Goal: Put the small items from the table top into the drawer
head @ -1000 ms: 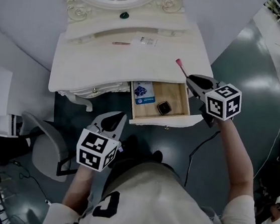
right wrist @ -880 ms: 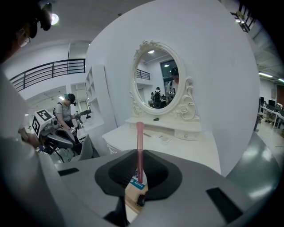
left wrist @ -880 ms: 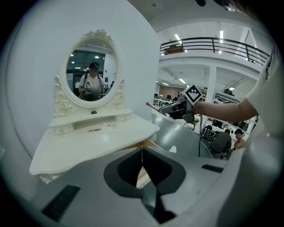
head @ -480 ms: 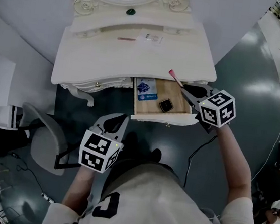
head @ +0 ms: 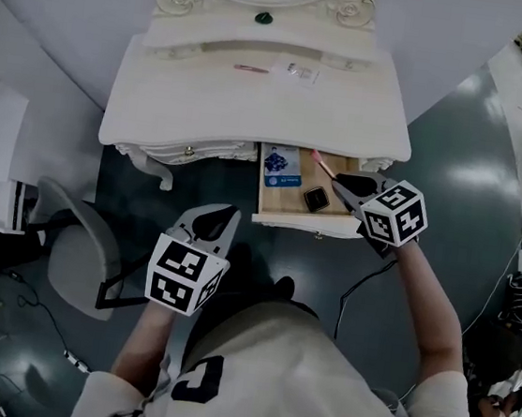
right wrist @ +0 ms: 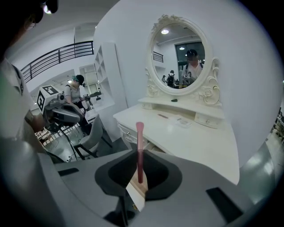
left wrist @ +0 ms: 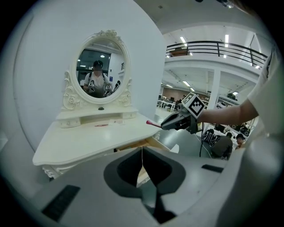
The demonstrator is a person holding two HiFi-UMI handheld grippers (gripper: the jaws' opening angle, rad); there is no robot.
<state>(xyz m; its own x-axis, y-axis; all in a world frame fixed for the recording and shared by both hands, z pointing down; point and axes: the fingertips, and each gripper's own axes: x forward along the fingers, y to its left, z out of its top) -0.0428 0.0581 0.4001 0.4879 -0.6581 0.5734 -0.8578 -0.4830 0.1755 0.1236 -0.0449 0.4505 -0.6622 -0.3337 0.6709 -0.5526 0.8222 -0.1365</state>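
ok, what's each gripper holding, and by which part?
The right gripper pinches a pink brush by the lower end of its handle; the head sticks out ahead. The left gripper is shut, holding nothing.

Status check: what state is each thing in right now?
drawer: open.
right gripper: shut on pink brush, over the drawer.
left gripper: shut, empty.
red stick: lying on tabletop, not yet stowed.
clear packet: lying on tabletop, not yet stowed.

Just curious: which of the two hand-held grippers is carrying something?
The right hand-held gripper, over the open drawer: a pink brush is clamped in its jaws. The left hand-held gripper is shut on nothing.
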